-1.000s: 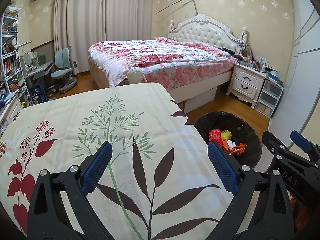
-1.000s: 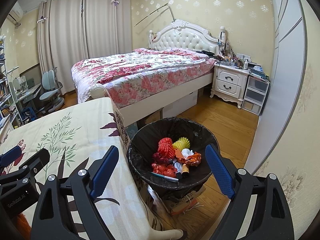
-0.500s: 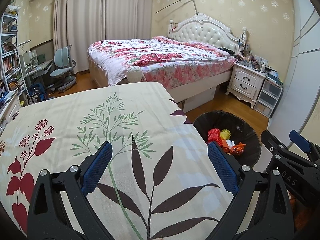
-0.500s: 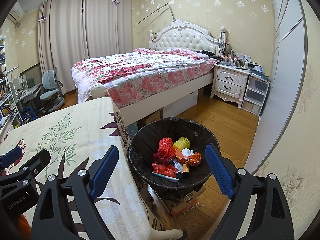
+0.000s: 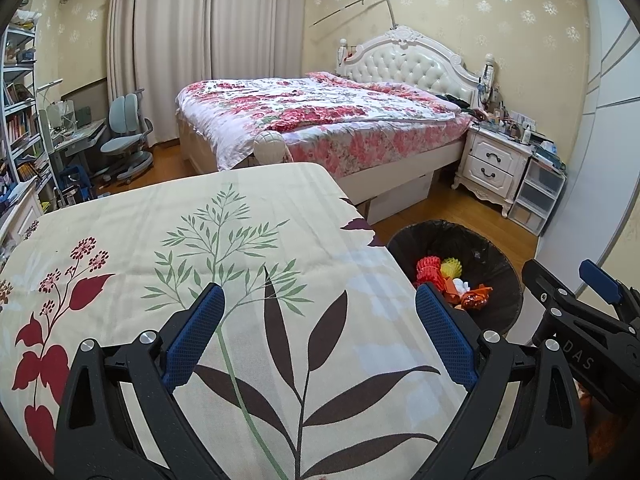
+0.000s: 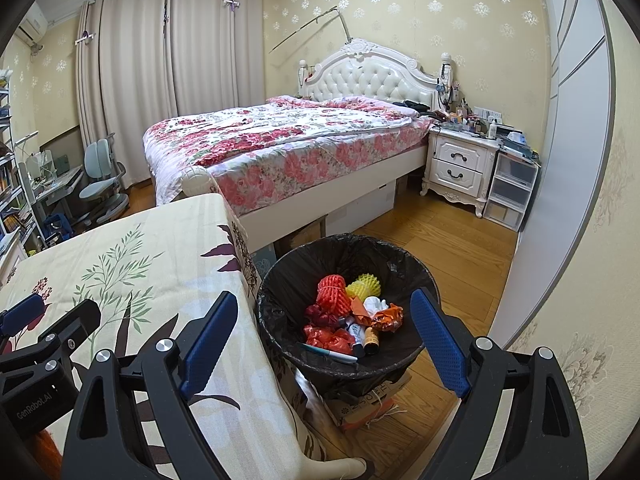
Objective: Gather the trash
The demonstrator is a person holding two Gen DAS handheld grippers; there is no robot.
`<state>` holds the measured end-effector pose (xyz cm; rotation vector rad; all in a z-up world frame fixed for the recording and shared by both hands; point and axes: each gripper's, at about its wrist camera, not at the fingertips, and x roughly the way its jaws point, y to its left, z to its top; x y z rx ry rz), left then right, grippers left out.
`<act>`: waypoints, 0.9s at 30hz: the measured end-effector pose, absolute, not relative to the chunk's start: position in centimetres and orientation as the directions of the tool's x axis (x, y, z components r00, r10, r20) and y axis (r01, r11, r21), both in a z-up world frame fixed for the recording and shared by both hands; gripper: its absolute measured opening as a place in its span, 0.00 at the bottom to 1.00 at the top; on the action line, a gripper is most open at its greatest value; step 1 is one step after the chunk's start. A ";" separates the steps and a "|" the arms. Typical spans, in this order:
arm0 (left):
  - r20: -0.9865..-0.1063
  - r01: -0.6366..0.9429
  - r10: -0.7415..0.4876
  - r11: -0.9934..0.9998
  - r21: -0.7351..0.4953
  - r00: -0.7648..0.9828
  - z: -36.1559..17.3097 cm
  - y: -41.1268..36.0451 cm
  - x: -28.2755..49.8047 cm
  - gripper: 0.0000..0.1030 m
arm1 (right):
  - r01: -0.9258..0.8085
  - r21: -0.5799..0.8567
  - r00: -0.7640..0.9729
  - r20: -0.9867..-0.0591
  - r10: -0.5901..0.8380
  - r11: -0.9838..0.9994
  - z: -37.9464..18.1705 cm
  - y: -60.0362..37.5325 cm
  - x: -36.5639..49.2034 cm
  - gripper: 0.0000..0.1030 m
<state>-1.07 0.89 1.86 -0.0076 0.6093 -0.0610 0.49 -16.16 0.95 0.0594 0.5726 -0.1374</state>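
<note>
A black-lined trash bin (image 6: 280, 280) stands on the floor beside the table's right edge. It holds red and yellow foam nets, crumpled wrappers, a pen and small bottles (image 6: 352, 316). My right gripper (image 6: 320, 332) hovers open above the bin with nothing between its blue pads. My left gripper (image 5: 318, 332) hangs open over the leaf-patterned tablecloth (image 5: 200, 240), also empty. In the left wrist view the bin (image 5: 496, 248) shows at right, with the right gripper's black frame (image 5: 580, 320) beside it. No loose trash lies on the visible cloth.
A bed with a floral quilt (image 6: 280, 140) stands behind the table. A white nightstand (image 6: 460, 168) and plastic drawers (image 6: 512, 188) sit by the right wall. A desk chair (image 5: 124, 136) and bookshelf (image 5: 20, 120) are at far left. Cardboard (image 6: 368, 400) lies under the bin.
</note>
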 end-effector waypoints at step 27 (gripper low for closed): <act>-0.551 0.015 -0.024 1.000 -0.020 0.834 2.2 2.8 -0.3 0.91 | 0.117 0.007 0.822 -0.561 -0.093 0.993 0.5 -14.8 1.0 0.83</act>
